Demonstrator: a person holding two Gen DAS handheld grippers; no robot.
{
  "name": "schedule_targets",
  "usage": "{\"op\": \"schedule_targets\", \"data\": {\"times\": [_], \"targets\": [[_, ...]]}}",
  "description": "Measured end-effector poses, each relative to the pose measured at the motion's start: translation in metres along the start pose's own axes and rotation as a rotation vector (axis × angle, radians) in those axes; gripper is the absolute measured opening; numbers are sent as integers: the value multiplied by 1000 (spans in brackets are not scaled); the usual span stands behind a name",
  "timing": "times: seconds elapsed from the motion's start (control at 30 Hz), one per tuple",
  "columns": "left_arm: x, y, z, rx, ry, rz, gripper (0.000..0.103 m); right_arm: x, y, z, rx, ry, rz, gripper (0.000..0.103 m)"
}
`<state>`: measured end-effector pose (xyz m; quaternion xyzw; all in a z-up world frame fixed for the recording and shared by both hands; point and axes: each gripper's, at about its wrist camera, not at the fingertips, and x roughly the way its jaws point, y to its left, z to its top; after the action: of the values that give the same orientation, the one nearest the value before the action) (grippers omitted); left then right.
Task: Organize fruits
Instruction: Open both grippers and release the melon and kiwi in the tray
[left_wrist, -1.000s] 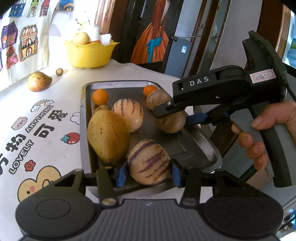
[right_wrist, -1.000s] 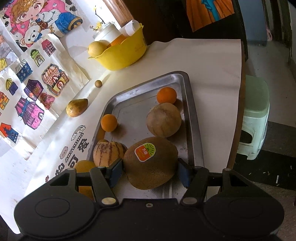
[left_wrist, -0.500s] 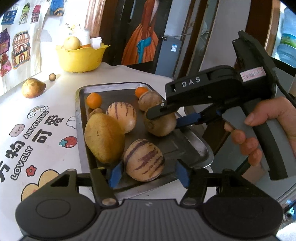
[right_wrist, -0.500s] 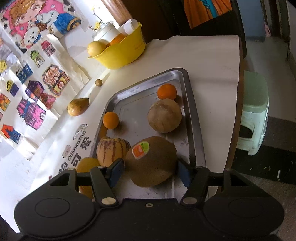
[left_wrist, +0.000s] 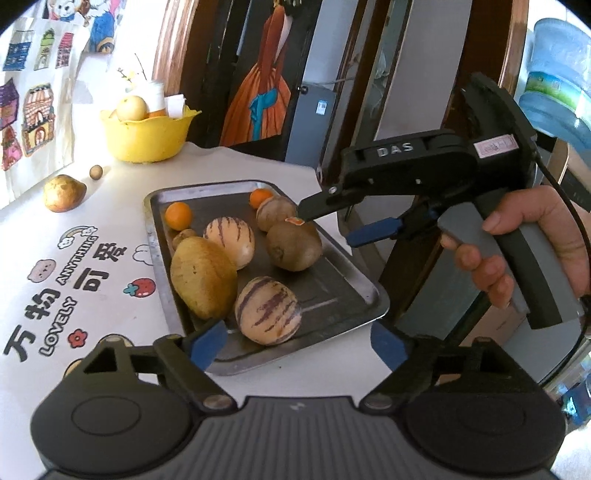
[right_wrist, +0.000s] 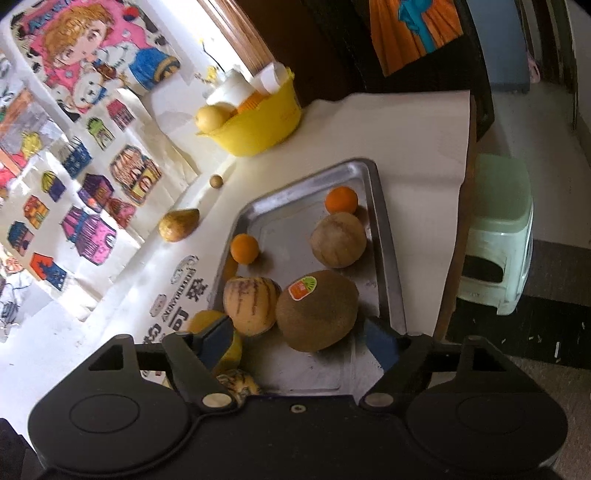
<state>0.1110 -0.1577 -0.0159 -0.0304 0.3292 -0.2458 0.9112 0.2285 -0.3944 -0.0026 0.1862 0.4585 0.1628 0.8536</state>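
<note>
Left gripper (left_wrist: 297, 341) jaws opening, free of the striped oval melon (left_wrist: 267, 310); right gripper (right_wrist: 299, 341) jaws opening, clear of the fuzzy brown kiwi (right_wrist: 317, 312); both fruits rest in the steel tray (left_wrist: 365, 291); yellow plastic bowl (left_wrist: 147, 136) at the far left holds a pale round fruit.

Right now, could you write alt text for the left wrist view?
A metal tray holds striped melons, a kiwi, a mango and small oranges. The left claw is opening, clear of the near striped melon. A hand holds the right claw above the kiwi.
</note>
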Motion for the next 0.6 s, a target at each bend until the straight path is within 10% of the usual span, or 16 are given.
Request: {"op": "schedule_targets", "data": {"times": [0.6], "targets": [[-68, 21, -20, -121, -87, 184, 102, -76, 42, -56, -168, -95, -95, 102]]}}
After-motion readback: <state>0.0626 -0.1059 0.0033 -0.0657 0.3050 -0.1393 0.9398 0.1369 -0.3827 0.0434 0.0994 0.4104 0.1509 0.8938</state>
